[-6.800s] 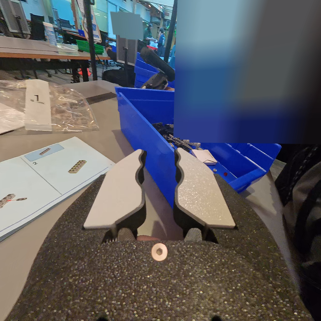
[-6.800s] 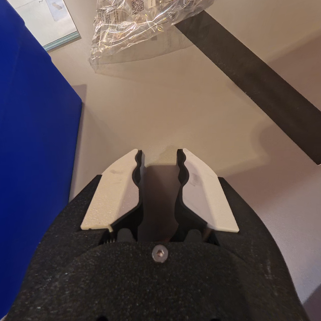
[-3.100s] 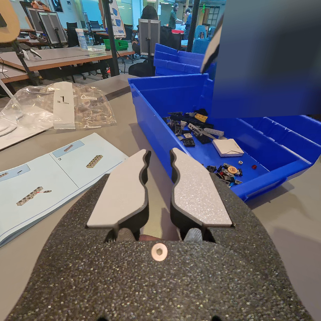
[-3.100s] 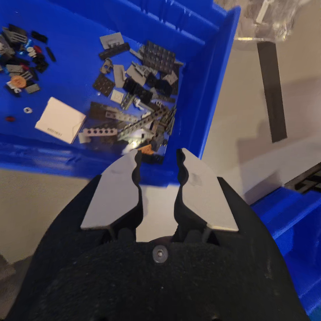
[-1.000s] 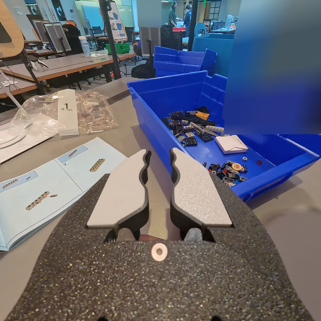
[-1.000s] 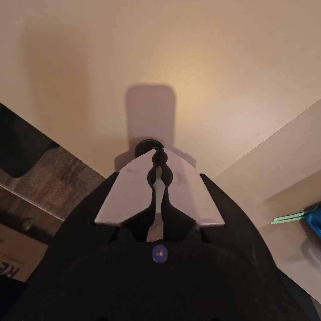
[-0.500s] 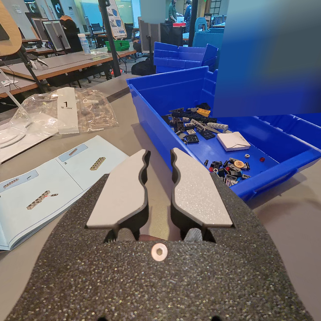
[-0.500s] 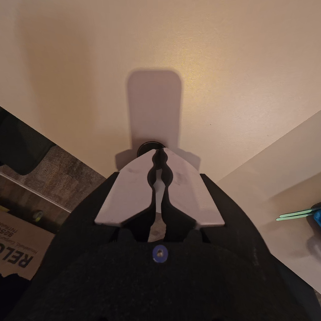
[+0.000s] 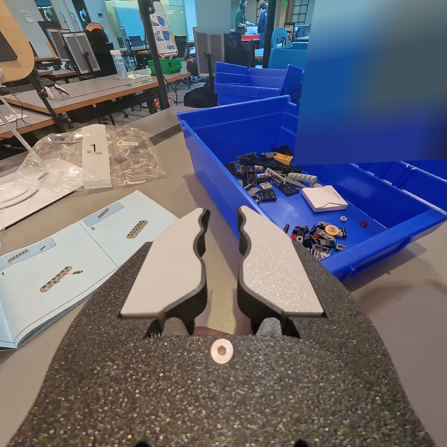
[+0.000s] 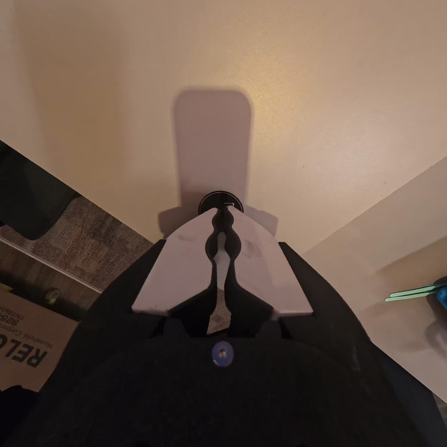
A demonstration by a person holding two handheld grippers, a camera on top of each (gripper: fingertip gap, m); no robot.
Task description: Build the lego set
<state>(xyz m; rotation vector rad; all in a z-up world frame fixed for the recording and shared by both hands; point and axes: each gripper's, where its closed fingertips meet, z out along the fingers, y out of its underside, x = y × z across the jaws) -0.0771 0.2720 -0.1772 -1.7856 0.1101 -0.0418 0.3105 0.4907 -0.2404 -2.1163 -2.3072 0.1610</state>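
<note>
My left gripper [image 9: 222, 212] is open and empty. It hovers over the grey table just left of a blue bin [image 9: 212, 179]. The bin holds a pile of grey and black toy bricks [image 9: 268, 174], a white folded packet [image 9: 324, 200] and a cluster of small parts [image 9: 319, 237]. My right gripper [image 10: 223, 211] is shut and points down at a bare beige tabletop [image 10: 217, 72] near its edge. A small black round disc [image 10: 212, 200] shows right at its fingertips. I cannot tell whether the tips pinch it.
An open light-blue instruction booklet [image 9: 72, 242] and a clear plastic bag [image 9: 96, 154] lie left of the bin. In the right wrist view, carpeted floor [image 10: 72, 229] and a cardboard box [image 10: 31, 338] lie below the table edge. Green sticks [image 10: 411, 292] lie at the right.
The right gripper, open over the bin three seconds ago, is now shut over bare table. Over the last second its view drifted a little and the shadow ahead lengthened. The left gripper barely moved.
</note>
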